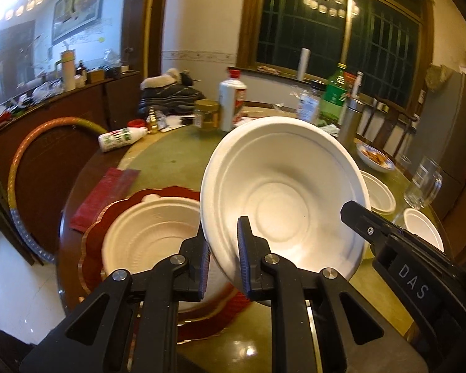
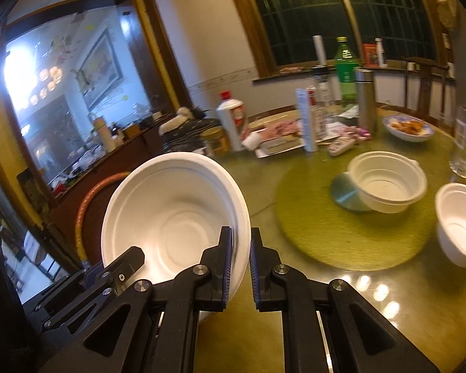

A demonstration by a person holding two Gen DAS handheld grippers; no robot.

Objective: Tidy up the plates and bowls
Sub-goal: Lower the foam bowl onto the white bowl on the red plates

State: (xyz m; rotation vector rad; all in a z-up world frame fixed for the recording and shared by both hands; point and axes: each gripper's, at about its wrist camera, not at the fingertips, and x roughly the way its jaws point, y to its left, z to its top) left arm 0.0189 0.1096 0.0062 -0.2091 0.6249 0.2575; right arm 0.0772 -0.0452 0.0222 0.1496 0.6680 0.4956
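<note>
Both grippers hold one white paper bowl (image 1: 282, 199), tilted on its side above the table. My left gripper (image 1: 223, 261) is shut on its lower left rim. My right gripper (image 2: 241, 267) pinches the same bowl (image 2: 171, 217) at its right rim; its finger also shows in the left wrist view (image 1: 357, 217). Under the held bowl, another white bowl (image 1: 152, 233) rests on a red scalloped plate (image 1: 93, 248). Two more white bowls (image 2: 388, 183) (image 2: 459, 223) sit on the green turntable (image 2: 326, 233).
Bottles (image 2: 346, 68), a white liquor bottle (image 1: 231, 102), a jar (image 1: 206, 113), a steel flask (image 2: 366, 99) and a dish of food (image 2: 408, 127) crowd the far table. A glass mug (image 1: 422, 183) stands at right. A chair back (image 1: 46, 168) is at left.
</note>
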